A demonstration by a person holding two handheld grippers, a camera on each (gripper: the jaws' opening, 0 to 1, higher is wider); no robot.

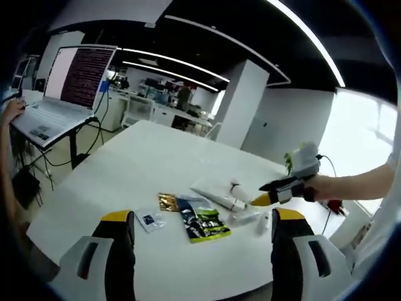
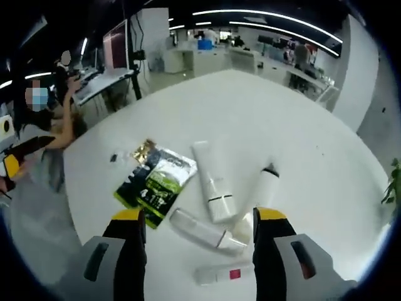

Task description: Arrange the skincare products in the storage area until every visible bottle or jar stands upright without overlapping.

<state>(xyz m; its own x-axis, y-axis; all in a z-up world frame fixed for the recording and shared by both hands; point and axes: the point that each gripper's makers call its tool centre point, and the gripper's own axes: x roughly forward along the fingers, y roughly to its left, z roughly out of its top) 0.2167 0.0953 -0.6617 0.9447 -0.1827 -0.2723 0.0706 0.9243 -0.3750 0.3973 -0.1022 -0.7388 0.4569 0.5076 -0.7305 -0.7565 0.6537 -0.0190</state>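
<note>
Skincare items lie flat on the white table [image 1: 150,157]. In the right gripper view I see a long white tube [image 2: 213,182], a white bottle with a black cap [image 2: 264,183], a clear bottle [image 2: 199,229], a small tube with a pink label [image 2: 222,273], a green sachet [image 2: 156,182] and a gold sachet [image 2: 143,151]. My right gripper [image 2: 199,216] hovers open over the clear bottle. In the left gripper view the tube [image 1: 216,195], green sachet [image 1: 203,224] and gold sachet [image 1: 167,202] lie ahead of my open left gripper [image 1: 202,216]. The right gripper [image 1: 276,191] reaches in from the right.
An open laptop [image 1: 62,88] stands on a stand left of the table, with a person's hand [image 1: 12,110] at it. A small clear packet [image 1: 149,219] lies near the sachets. Desks and a white pillar [image 1: 241,103] fill the room behind. A plant [image 2: 395,182] shows at the right edge.
</note>
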